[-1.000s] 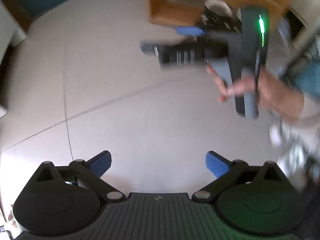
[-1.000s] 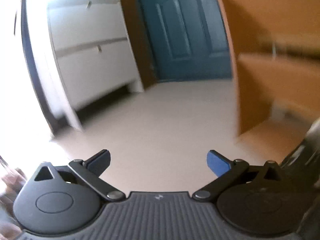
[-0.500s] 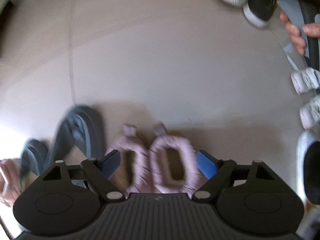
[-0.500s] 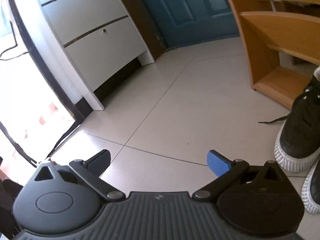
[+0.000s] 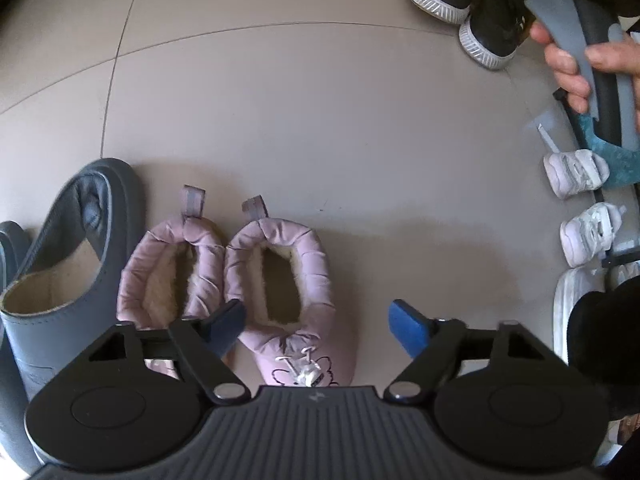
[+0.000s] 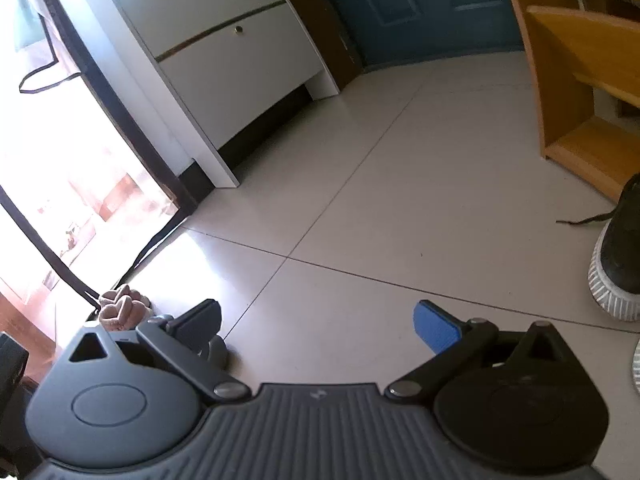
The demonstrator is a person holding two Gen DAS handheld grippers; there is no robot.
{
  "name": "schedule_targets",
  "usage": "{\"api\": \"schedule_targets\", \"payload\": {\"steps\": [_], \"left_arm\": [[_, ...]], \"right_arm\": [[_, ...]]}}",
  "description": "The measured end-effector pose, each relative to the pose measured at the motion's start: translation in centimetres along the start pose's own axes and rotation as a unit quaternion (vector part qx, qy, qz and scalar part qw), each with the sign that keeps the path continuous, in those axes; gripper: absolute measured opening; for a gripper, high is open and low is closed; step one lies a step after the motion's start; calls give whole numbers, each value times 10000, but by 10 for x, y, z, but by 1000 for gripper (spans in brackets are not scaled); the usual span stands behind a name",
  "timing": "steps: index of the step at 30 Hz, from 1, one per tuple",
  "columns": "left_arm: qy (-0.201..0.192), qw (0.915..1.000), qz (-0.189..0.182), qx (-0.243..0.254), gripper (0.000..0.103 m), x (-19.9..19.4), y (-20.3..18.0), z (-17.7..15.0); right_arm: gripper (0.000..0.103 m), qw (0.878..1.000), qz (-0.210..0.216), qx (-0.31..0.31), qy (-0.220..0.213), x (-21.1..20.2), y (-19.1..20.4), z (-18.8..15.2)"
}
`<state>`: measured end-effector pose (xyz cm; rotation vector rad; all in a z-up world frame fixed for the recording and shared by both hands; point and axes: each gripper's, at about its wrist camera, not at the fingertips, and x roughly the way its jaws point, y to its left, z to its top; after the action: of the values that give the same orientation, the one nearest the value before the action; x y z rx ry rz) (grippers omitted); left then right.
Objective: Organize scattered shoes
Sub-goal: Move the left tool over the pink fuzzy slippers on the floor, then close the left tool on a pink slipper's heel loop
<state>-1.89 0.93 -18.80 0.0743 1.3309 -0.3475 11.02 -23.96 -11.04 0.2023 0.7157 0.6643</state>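
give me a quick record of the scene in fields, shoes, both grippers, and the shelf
pink slippers: pair of pink slippers side by side on the floor
grey slipper: grey slipper just beside them
black sneakers: black sneakers at the far side, near the shelf
white shoes: small white shoes at the edge of view
left gripper: left gripper over one pink slipper, jaws just been closing, pads not pressing yet
right gripper: right gripper open, nothing between
shelf: wooden shelf
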Motion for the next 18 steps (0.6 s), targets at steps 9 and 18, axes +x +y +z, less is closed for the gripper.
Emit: {"api": "schedule_targets", "payload": {"steps": [9,18], "left_arm": [[229,9976,460,-459,76,12,-15,10],[544,9973,240,-433,66,39,-31,16]], "right_arm": [[102,9997,-35,-255,32,-7,11,-3],[102,9993,-151,-334,-106,-18,11,0]]}}
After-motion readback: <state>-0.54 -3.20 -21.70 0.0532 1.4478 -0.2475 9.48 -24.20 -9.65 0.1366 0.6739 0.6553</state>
